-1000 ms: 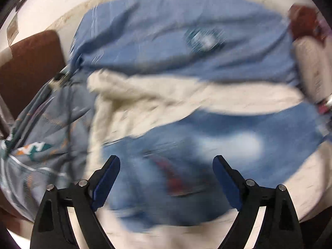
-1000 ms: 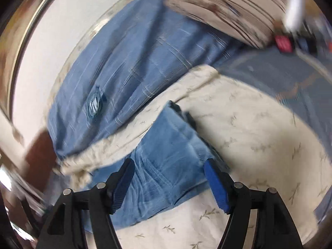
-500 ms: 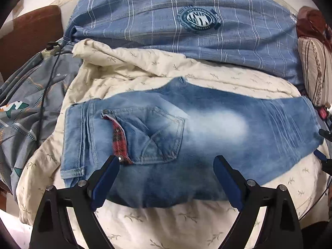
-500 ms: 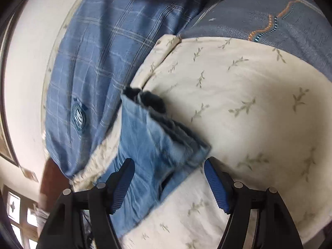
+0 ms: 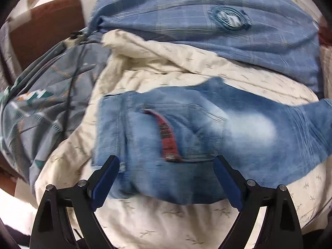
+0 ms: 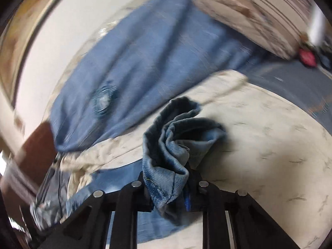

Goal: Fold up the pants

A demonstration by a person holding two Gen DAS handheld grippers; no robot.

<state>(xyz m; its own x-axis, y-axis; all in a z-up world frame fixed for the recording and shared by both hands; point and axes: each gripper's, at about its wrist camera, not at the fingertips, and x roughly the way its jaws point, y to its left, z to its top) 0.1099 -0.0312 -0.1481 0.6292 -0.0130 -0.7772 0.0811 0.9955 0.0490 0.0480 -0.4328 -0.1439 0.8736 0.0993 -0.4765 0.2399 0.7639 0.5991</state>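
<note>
On the cream bedspread (image 5: 166, 217), your right claw (image 6: 169, 188) has just closed, gripping the jeans' (image 5: 238, 137) bunched hem. Your left claw (image 5: 166, 178) hangs wide over the waistband.

Jeans (image 5: 238, 137): faded blue denim with a pale whitish patch; pocket edge trimmed in red plaid. Sheet (image 5: 166, 217): cream with small grey-brown sprig print. Blanket (image 5: 186, 20): blue with faint light check lines and a round teal-and-white badge. Quilt (image 5: 41, 108): grey with teal, orange and white geometric pattern. Pillow (image 6: 249, 10): beige with dark stripes. Hand-held gripper (image 5: 166, 184): black with blue pads.
</note>
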